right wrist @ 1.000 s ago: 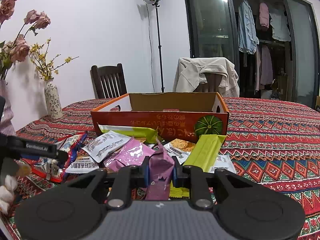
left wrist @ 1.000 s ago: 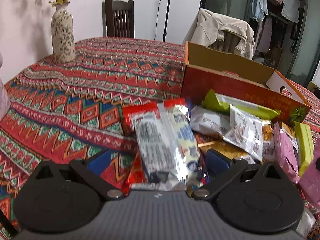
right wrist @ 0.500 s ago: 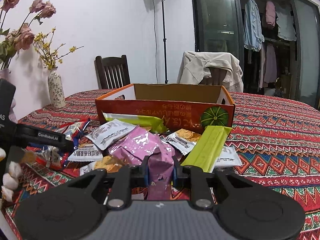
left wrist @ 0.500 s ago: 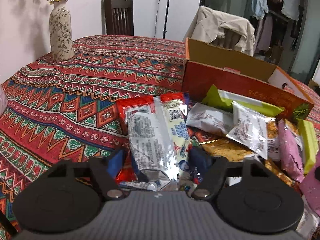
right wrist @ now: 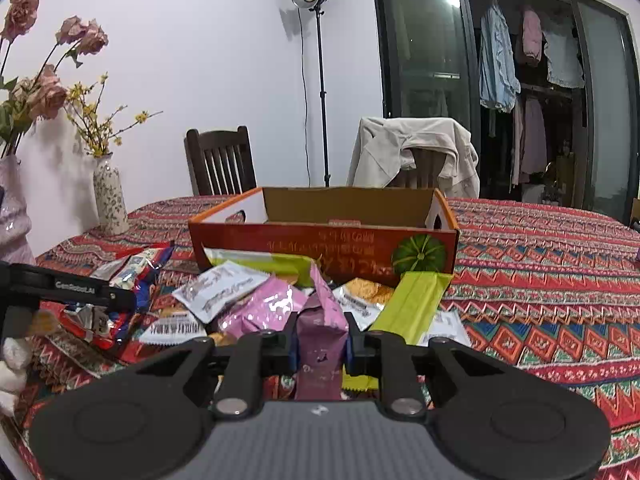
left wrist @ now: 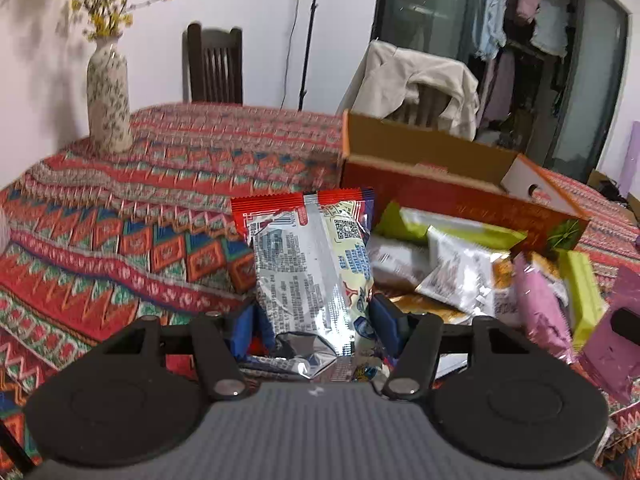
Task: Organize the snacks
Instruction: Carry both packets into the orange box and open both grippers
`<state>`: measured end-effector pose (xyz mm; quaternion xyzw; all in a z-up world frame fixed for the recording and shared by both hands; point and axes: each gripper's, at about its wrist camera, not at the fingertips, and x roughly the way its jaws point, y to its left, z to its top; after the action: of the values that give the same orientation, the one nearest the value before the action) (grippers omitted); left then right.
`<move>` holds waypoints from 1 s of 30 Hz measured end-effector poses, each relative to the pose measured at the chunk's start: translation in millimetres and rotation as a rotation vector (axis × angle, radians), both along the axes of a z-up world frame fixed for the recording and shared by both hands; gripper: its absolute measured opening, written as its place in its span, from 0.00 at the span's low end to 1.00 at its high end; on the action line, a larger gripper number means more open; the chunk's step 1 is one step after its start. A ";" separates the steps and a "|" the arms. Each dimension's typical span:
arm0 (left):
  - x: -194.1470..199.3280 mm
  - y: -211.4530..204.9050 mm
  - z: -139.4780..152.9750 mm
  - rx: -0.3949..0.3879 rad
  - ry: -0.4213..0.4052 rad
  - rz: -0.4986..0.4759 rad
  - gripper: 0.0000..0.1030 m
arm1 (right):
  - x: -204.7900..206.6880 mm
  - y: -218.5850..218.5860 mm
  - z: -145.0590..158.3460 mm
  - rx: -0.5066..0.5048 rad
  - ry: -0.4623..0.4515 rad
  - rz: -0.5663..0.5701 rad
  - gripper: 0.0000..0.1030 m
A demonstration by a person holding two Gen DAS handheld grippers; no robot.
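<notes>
Snacks lie heaped on the patterned tablecloth (right wrist: 540, 264) just in front of the orange cardboard box (right wrist: 320, 240), which looks empty from both views. Left gripper (left wrist: 316, 322) has its jaws closing around a red-and-silver packet (left wrist: 312, 264); the blue pads sit at either side of the foil, which is crumpled at the near end, so the pinch looks made or nearly so. Right gripper (right wrist: 322, 344) is narrow and clamped on a purple packet (right wrist: 322, 332), held upright. Green packets (right wrist: 416, 300), a pink packet (right wrist: 260, 308) and white packets (right wrist: 224, 290) wait loose in the pile. Step in hand, by my read: pick-up phase, both hands loaded, nothing boxed yet. Next move calls for lifting each packet clear of the heap, carrying it over the box's near wall, then opening the jaws inside. Risk: slippery foil sliding out of the left grip before it firms.
</notes>
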<state>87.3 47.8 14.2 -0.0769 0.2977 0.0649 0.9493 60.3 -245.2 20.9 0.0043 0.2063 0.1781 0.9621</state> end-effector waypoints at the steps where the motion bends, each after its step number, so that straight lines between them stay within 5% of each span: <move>1: -0.7 -1.2 3.4 0.003 -0.011 -0.006 0.59 | 1.0 -0.1 2.3 0.001 -0.005 -0.002 0.19; 14: 29.9 -32.1 57.3 0.077 -0.143 -0.096 0.59 | 36.2 2.8 51.3 0.003 -0.110 -0.018 0.19; 23: 89.2 -51.1 83.6 0.089 -0.164 -0.098 0.59 | 105.4 12.4 82.1 -0.005 -0.100 -0.077 0.19; 30: 136.0 -62.3 77.9 0.106 -0.161 -0.046 0.59 | 166.7 19.5 80.9 -0.005 -0.076 -0.141 0.19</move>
<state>223.4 -14.5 92.1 -0.0246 0.2181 0.0525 0.9742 227.0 -225.7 101.8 0.0098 0.1693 0.1096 0.9794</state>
